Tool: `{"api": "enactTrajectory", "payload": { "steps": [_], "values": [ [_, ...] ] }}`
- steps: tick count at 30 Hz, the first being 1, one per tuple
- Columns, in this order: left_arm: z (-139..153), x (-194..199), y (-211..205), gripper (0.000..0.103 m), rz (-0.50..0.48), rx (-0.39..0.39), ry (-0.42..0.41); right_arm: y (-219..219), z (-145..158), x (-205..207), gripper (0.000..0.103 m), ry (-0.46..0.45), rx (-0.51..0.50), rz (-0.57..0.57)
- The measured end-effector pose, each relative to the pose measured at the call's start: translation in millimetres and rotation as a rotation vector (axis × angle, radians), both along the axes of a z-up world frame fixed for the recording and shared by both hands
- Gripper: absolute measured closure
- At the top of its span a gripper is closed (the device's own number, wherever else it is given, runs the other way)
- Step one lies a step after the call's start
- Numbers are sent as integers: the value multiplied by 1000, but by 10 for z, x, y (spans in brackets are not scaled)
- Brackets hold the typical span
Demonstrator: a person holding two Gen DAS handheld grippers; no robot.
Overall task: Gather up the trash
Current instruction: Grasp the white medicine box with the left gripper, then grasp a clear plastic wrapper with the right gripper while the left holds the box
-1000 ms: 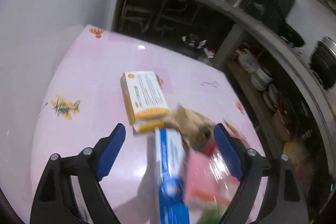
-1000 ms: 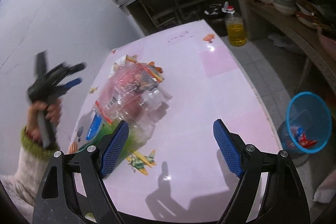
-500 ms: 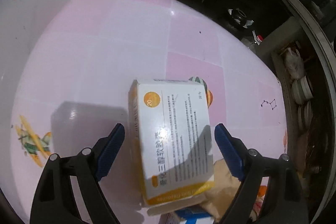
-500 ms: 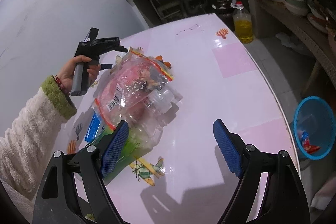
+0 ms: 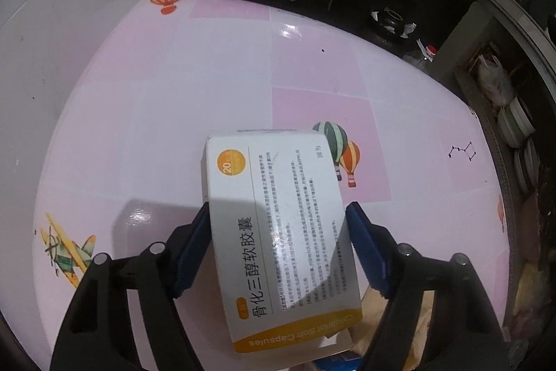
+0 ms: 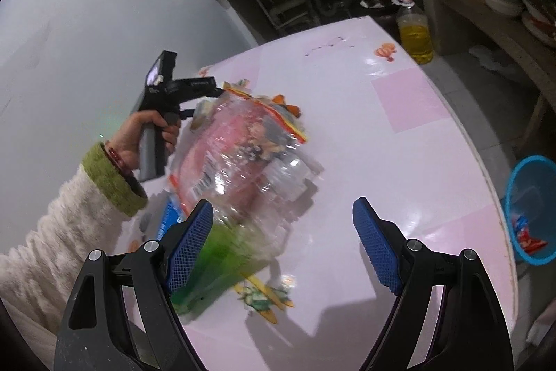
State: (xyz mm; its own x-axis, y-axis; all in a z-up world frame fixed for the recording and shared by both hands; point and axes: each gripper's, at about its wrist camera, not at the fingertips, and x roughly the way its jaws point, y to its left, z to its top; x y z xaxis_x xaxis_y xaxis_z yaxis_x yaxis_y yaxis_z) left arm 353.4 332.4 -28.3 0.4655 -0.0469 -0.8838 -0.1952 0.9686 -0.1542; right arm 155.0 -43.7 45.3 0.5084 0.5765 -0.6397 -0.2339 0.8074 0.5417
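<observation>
Surface [image 5: 146, 113] covered in a pink-and-white checked cloth printed with balloons and aeroplanes, set against a pale wall. Blue bin [image 6: 531, 207] stands on the floor past the surface's right edge, with red wrappers inside. Trash pile [image 6: 243, 162] lies on the left part of the surface in the right wrist view: a clear crinkled plastic bag with red print, a green piece under its near end, a blue carton edge beside it; this part is blurred. Oil bottle [image 6: 415, 32] with yellow contents stands on the floor beyond the far corner. White and orange medicine box [image 5: 278, 232] lies flat on the surface, a brown paper scrap at its near right corner. Left tongs [image 5: 278, 246] closed in on the box, both blue pads against its long sides. Right tongs [image 6: 283, 246] spread wide, holding nothing, above the surface just right of the pile.
</observation>
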Motion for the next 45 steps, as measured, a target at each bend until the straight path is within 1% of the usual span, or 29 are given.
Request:
{"api": "enactTrajectory", "payload": {
  "steps": [2, 5, 7, 9, 11, 14, 18, 21, 23, 24, 26, 27, 28, 29, 30, 32, 33, 34, 40, 45],
  "values": [
    [-17, -26, -18, 30, 4, 5, -13, 30, 5, 77, 24, 14, 51, 16],
    [-55, -42, 3, 31, 14, -14, -26, 45, -18, 216, 24, 24, 106, 15],
    [-75, -64, 31, 31, 20, -25, -33, 24, -88, 382, 24, 57, 166, 6],
    [-78, -90, 66, 32, 22, -35, -40, -32, -217, 582, 25, 131, 259, -3],
    [-81, -83, 102, 32, 19, -46, -45, -89, -365, 777, 27, 196, 358, -21],
    [-86, -91, 134, 32, 22, -54, -54, -131, -552, 1008, 32, 268, 435, -50],
    [-79, -97, 121, 32, 19, -53, -64, -92, -693, 1168, 39, 327, 497, -39],
    [-86, -88, 129, 32, 19, -56, -71, -35, -691, 1190, 46, 323, 501, -22],
    [-91, -107, 136, 32, 18, -57, -77, -8, -674, 1182, 54, 315, 500, -9],
    [-89, -110, 134, 32, 18, -56, -80, 7, -663, 1195, 57, 313, 500, -6],
    [-89, -112, 132, 32, 22, -56, -86, -20, -647, 1170, 66, 305, 507, -2],
    [-89, -115, 130, 32, 24, -57, -90, -28, -650, 1178, 70, 304, 513, -1],
    [-91, -118, 134, 32, 26, -61, -95, -42, -655, 1173, 76, 303, 520, -4],
    [-94, -122, 140, 32, 28, -66, -100, -46, -646, 1173, 81, 300, 526, -6],
    [-97, -126, 147, 32, 29, -71, -104, -51, -630, 1172, 83, 293, 532, -7],
    [-109, -128, 181, 32, 29, -91, -112, -59, -592, 1156, 91, 278, 546, -1],
    [-109, -128, 201, 32, 32, -104, -115, -60, -558, 1146, 92, 271, 550, 1],
    [-107, -133, 216, 33, 37, -116, -118, -59, -525, 1137, 95, 261, 556, 6],
    [-70, -160, 316, 33, 72, -198, -130, -108, -351, 1060, 99, 210, 605, 25],
    [48, -244, 362, 33, 89, -224, -175, -137, -176, 978, 100, 169, 651, 49]
  ]
}}
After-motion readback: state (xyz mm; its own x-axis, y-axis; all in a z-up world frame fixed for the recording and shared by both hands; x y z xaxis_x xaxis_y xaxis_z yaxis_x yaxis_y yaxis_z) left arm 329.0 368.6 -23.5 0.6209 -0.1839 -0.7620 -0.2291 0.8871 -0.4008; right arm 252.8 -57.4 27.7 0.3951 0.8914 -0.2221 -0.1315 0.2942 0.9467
